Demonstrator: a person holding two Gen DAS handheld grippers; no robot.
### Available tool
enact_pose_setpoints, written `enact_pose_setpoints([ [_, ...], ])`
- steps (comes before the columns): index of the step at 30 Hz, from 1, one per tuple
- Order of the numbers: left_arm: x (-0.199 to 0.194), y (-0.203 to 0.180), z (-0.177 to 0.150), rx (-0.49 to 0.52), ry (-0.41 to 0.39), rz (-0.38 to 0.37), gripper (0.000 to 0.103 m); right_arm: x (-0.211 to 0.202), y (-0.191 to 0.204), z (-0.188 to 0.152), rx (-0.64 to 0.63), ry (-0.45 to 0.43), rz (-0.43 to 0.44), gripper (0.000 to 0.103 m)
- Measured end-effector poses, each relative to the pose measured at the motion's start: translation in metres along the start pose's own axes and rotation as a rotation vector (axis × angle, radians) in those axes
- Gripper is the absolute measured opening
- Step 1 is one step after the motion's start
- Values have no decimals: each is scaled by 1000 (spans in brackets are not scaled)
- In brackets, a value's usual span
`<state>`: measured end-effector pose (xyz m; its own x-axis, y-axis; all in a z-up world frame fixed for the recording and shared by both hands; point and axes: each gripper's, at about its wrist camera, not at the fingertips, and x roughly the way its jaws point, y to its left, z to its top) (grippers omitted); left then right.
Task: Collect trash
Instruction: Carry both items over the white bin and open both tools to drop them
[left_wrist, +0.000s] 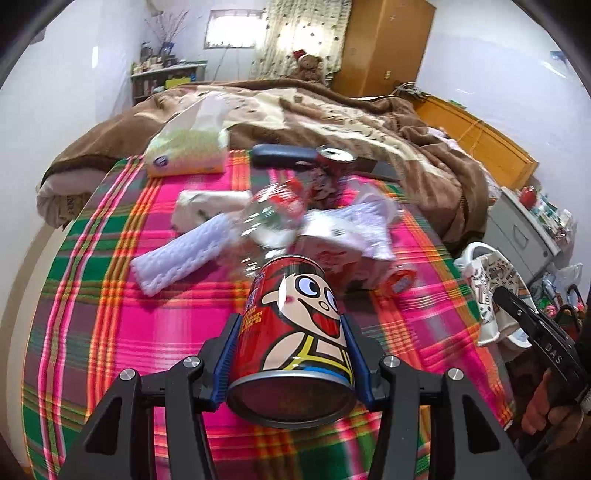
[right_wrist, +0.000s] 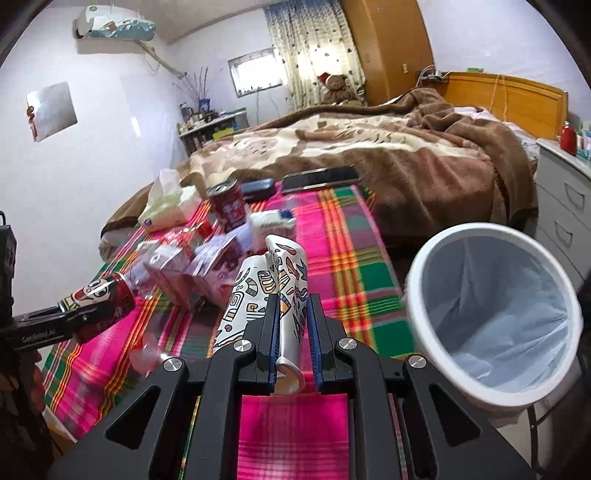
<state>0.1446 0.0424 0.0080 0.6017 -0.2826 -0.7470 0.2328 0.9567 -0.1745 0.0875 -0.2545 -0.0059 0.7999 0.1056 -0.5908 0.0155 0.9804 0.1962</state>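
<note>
Gripping the red cartoon can (left_wrist: 295, 332) in my left gripper (left_wrist: 293, 354), blue pads clamped on both sides, can lifted clear of the plaid blanket (left_wrist: 110, 314). Label shows a big-eyed cartoon face plus small print down one side, too small and blurred to read.

Right gripper (right_wrist: 293, 332) is pinched on a flattened white patterned wrapper (right_wrist: 266, 295), jaws nearly together. Pattern is doodles, no words I can pick out. White bin (right_wrist: 495, 317) w/ a pale liner sits just beside it, on the right, its bottom edge cut off.

In the right wrist view the left tool arm reads "GenRobot.AI"; in the left wrist view the right tool reads "DAS", rest hidden.

Trash pile (left_wrist: 295, 221) mid-blanket is motion-smeared: clear bottle, cartons, paper, hard to separate. Second red can (right_wrist: 227, 206) stands upright behind it, print unreadable. Tissue pack (left_wrist: 188, 155) and phone (right_wrist: 319, 177) lie at the far edge.
</note>
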Motion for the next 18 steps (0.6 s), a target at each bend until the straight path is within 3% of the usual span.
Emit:
enact_pose_setpoints([
  [15,0,-122,18,167,-61,-95,52,-31,-63,15,53,-84,-122,14],
  [18,5,-146,22,187,-56,-141,52,-36,-78,16,63,-90,-150,14],
])
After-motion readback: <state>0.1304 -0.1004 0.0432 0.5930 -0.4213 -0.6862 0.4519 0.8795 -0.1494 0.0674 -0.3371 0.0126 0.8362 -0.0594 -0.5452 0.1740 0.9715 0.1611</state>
